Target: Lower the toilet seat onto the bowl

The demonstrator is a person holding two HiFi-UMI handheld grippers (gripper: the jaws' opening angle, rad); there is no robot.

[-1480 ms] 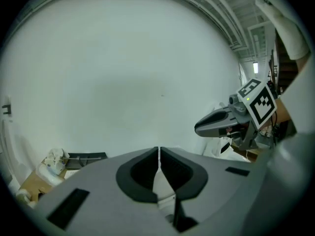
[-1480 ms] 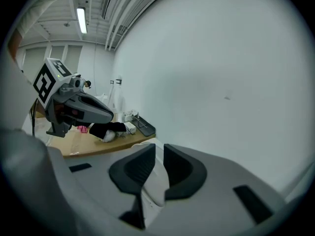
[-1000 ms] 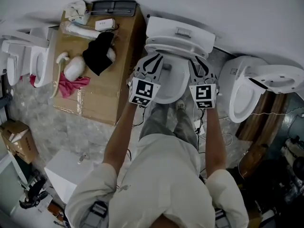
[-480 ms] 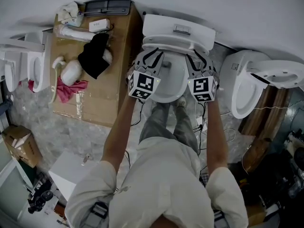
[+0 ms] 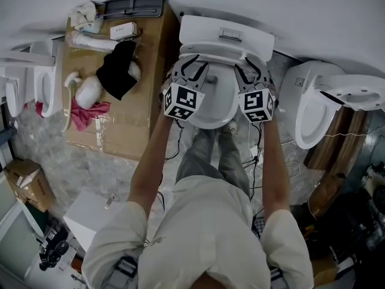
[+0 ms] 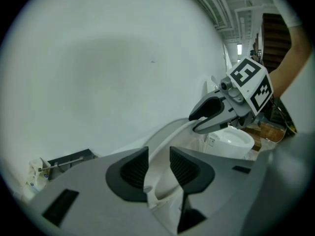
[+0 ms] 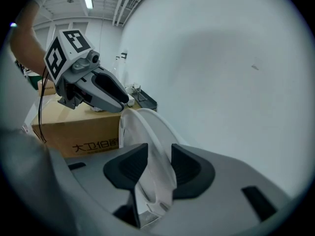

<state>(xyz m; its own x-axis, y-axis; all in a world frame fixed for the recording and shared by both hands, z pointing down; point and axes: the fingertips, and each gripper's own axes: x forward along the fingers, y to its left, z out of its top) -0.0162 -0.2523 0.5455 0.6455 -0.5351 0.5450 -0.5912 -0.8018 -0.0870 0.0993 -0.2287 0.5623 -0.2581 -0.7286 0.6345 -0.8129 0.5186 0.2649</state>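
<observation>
Grippers both part open, jaws just been opening. Left gripper [image 6: 158, 165] straddles left edge of seat [image 6: 165, 132], pads clear of it. Right gripper [image 7: 158, 163] straddles right edge the same way, one pad perhaps brushing the plastic. Seat tilts forward over bowl [image 5: 212, 114], in front of tank [image 5: 226, 34]; whether it has reached the bowl's rim is hard to say. Box [image 5: 129, 122] just left of bowl, second toilet [image 5: 304, 119] to its right.
</observation>
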